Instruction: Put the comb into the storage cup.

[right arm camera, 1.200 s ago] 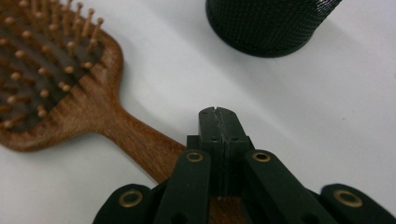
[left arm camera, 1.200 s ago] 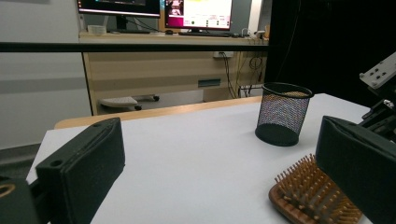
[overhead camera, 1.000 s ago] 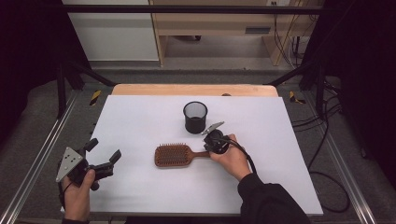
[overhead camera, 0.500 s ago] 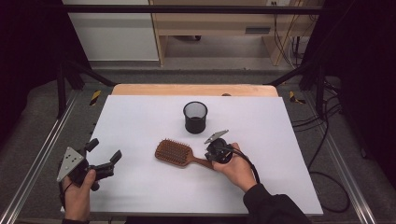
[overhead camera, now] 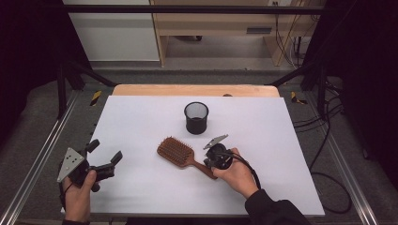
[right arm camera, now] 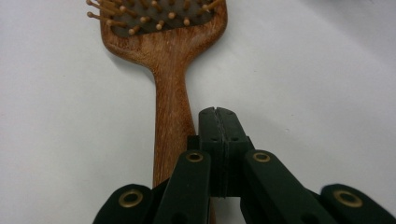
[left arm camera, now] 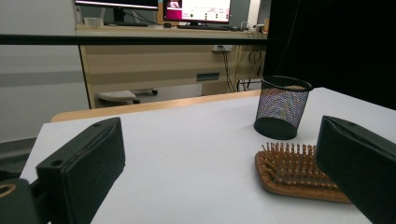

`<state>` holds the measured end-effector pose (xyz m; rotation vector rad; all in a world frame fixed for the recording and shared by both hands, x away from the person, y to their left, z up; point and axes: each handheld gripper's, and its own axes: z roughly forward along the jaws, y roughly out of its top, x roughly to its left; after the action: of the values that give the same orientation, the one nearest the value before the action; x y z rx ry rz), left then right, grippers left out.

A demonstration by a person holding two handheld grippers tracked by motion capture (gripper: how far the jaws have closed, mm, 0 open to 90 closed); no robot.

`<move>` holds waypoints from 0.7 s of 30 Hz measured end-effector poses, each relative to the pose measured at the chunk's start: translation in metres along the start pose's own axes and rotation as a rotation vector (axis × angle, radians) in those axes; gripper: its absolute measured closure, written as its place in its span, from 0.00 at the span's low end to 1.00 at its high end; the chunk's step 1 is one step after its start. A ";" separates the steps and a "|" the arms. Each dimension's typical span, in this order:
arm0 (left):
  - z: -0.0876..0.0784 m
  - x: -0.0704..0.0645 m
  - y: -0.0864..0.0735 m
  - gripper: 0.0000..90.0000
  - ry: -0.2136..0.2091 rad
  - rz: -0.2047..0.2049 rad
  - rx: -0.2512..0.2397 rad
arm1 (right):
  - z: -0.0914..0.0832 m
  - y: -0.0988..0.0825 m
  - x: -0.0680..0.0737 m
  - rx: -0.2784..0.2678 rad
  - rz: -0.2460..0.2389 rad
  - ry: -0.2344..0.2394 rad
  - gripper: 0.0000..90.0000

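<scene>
A wooden hairbrush (overhead camera: 176, 151) lies bristles up near the middle of the white table (overhead camera: 141, 117), its head toward the far left and its handle running to the near right. My right gripper (overhead camera: 210, 164) is shut with nothing between its jaws, low over the end of that handle. In the right gripper view the closed tips (right arm camera: 217, 116) sit just right of the handle of the hairbrush (right arm camera: 170, 70). My left gripper (overhead camera: 105, 151) is held open at the table's near left, empty; past its open tips (left arm camera: 222, 163) the hairbrush (left arm camera: 289, 170) shows.
A black mesh cup (overhead camera: 196, 117) stands upright just beyond the brush, also in the left gripper view as the mesh cup (left arm camera: 281, 107). A wooden strip (overhead camera: 195, 90) edges the table's far side. Metal rails run along both sides, and cables lie on the floor at the right.
The brush has turned from lying crosswise to a slant, its handle end swung toward the near edge. My right hand moved with it toward the near side. The left gripper stayed put.
</scene>
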<state>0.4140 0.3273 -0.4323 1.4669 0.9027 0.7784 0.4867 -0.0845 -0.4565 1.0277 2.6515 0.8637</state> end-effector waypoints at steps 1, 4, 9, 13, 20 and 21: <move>0.000 0.000 0.000 0.02 -0.001 0.000 0.000 | 0.000 0.000 0.001 0.000 0.000 0.006 1.00; 0.000 0.000 0.000 0.02 -0.002 0.000 0.000 | 0.000 0.000 0.004 0.004 -0.001 0.012 1.00; 0.000 0.000 0.000 0.02 -0.002 0.000 0.001 | -0.001 0.001 0.008 0.007 -0.011 0.024 1.00; 0.000 0.000 0.000 0.02 -0.003 -0.001 0.001 | -0.001 0.001 0.011 0.005 -0.011 0.034 1.00; 0.001 0.000 0.000 0.02 -0.006 0.000 0.004 | 0.000 0.002 0.012 0.009 -0.009 0.044 1.00; 0.001 0.000 0.000 0.02 -0.007 -0.001 0.005 | 0.000 0.002 0.013 0.009 -0.007 0.048 1.00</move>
<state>0.4144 0.3266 -0.4327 1.4728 0.9007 0.7710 0.4781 -0.0753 -0.4548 1.0112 2.6988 0.8866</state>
